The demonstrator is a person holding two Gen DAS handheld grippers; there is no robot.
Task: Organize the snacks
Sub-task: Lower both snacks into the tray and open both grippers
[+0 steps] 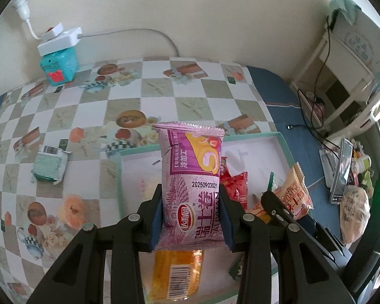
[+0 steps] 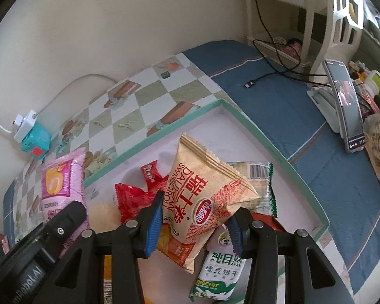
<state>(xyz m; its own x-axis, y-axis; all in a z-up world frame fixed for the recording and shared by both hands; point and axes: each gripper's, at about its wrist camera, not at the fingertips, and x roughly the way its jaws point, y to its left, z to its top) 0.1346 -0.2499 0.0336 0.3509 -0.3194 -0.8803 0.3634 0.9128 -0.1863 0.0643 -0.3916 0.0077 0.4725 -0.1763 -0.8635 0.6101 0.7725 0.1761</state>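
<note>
My left gripper (image 1: pixel 191 217) is shut on a pink-purple Swiss roll packet (image 1: pixel 192 172) and holds it upright above the shallow white box with a teal rim (image 1: pixel 278 136). My right gripper (image 2: pixel 193 221) is shut on a tan-orange Swiss roll packet (image 2: pixel 202 200), also over the box (image 2: pixel 253 129). The pink packet (image 2: pixel 62 185) and the left gripper's body show at the left of the right wrist view. The tan packet (image 1: pixel 295 190) shows at the right of the left wrist view. In the box lie red packets (image 2: pixel 134 197), an orange packet (image 1: pixel 176 273) and a green-white biscuit packet (image 2: pixel 219 276).
A green biscuit pack (image 1: pixel 49 166) lies on the checkered tablecloth left of the box. A teal box with a white power strip (image 1: pixel 59 58) stands by the wall. A phone on a stand (image 2: pixel 345 106) and a black cable (image 2: pixel 266 76) are on the blue cloth at right.
</note>
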